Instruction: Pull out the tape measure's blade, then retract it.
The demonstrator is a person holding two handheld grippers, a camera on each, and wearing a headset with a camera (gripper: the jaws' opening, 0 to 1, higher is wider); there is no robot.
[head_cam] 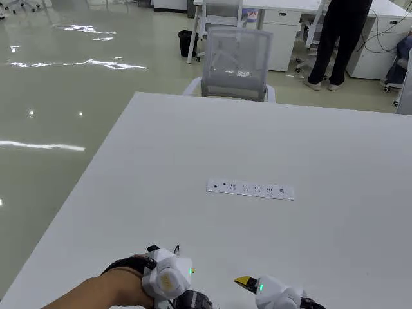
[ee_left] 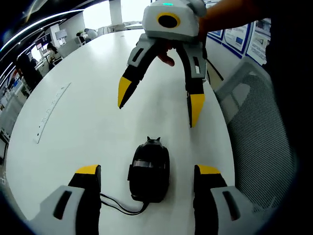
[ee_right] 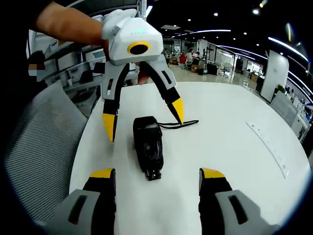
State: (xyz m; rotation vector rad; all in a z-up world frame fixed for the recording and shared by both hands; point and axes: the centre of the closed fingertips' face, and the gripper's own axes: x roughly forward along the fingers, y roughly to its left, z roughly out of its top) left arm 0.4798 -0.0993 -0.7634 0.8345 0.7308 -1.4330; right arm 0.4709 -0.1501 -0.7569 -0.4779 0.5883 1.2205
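The tape measure (ee_left: 149,169) is lying on the table (head_cam: 257,141). The left gripper (ee_right: 143,118) and right gripper (ee_left: 160,100) are facing it from opposite sides, wide open, holding nothing.

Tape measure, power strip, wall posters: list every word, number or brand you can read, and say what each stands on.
No text here can be read.
Tape measure: black case, no legible label or brand.
Power strip: markings by the sockets are too small to read.
Wall posters: blue-and-white print, too blurred to read.
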